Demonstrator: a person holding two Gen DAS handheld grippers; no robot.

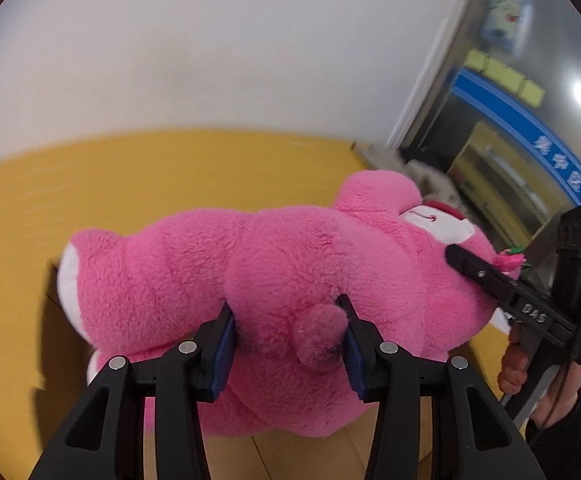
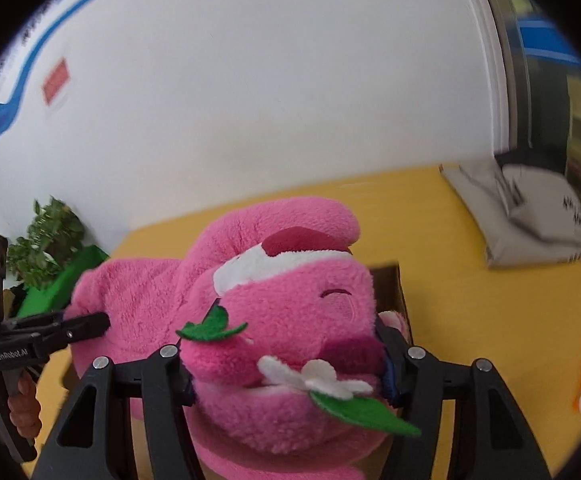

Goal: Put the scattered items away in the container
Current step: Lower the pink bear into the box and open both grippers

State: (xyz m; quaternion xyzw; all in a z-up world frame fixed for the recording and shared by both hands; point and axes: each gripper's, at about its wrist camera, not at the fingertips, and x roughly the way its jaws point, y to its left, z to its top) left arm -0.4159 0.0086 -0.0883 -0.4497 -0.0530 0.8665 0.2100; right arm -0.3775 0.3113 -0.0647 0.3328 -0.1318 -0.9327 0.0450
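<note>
One pink plush bear (image 1: 274, 280), two grippers clamping it, left gripper (image 1: 288, 344), right gripper (image 2: 286, 376).

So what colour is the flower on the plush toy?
White, with green leaves, on the pink plush toy; the flower shows best in the right wrist view.

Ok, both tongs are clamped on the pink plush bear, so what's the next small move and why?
Probably lower it a little further. The left tongs pinch the fluffy pink plush bear by its body and the right tongs by its head, and the brown cardboard box opens just beneath, so it hangs above the container.
</note>
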